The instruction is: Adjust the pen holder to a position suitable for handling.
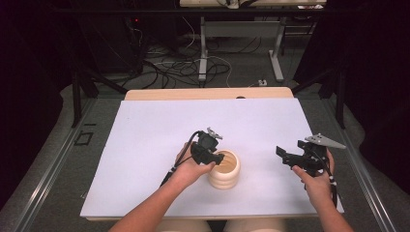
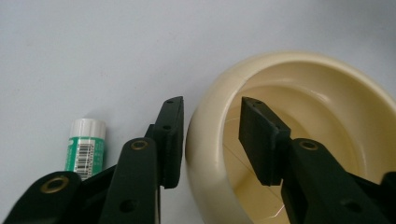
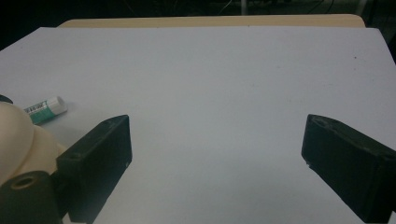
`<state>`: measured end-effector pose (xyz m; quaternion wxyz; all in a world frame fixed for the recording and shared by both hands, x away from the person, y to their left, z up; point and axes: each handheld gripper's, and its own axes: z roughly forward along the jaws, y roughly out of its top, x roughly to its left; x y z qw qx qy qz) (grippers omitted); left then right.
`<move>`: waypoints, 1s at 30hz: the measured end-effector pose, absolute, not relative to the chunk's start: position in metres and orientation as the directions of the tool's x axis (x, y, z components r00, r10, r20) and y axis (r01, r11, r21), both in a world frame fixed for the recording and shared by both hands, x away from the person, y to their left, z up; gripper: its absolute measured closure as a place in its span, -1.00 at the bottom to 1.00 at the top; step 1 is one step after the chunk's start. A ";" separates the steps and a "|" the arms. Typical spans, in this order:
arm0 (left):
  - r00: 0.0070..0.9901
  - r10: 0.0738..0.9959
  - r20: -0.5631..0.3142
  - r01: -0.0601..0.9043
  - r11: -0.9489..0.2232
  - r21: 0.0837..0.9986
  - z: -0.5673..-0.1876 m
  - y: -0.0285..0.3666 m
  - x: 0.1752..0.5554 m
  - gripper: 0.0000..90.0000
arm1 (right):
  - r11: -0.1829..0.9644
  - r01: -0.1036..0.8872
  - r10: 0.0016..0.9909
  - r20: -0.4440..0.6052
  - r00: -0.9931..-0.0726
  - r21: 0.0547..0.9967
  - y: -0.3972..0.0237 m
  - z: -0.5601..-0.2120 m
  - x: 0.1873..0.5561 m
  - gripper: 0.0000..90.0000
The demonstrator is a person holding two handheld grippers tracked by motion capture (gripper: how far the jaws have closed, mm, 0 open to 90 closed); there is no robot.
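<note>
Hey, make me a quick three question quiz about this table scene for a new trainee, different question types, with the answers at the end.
1. True or false: the left gripper has one jaw inside the cream container and one jaw outside its wall.
2. Multiple choice: what lies on the white sheet beside the container? A) a pair of scissors B) a glue stick with a green label and white cap C) a spoon
3. Fill in: the right gripper has its jaws wide ____ with nothing between them.

Key: 1 true; 2 B; 3 open (apart).
</note>
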<state>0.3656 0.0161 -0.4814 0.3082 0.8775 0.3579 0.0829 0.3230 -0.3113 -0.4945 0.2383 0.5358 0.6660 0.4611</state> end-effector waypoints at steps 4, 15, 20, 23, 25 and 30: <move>0.746 0.659 -0.102 0.557 -0.531 0.639 -0.480 0.018 0.364 0.14 | -0.005 0.485 0.936 0.175 -0.306 0.874 -0.311 -0.495 0.323 -0.82; 0.757 0.638 -0.142 0.543 -0.494 0.679 -0.474 0.024 0.362 -0.27 | -0.005 0.486 0.936 0.175 -0.304 0.874 -0.311 -0.495 0.323 -0.82; 0.774 0.619 -0.133 0.510 -0.486 0.709 -0.465 0.029 0.360 -0.35 | 0.002 0.484 0.937 0.168 -0.307 0.875 -0.312 -0.494 0.323 -0.82; 0.782 0.609 -0.130 0.494 -0.479 0.726 -0.462 0.031 0.360 -0.40 | -0.005 0.479 0.937 0.171 -0.304 0.878 -0.312 -0.495 0.323 -0.82; 0.783 0.612 -0.115 0.476 -0.470 0.743 -0.458 0.033 0.360 -0.43 | 0.002 0.484 0.937 0.168 -0.307 0.875 -0.312 -0.494 0.323 -0.82; 0.772 0.630 -0.085 0.452 -0.449 0.771 -0.447 0.042 0.361 -0.43 | -0.002 0.483 0.937 0.170 -0.305 0.876 -0.312 -0.494 0.323 -0.82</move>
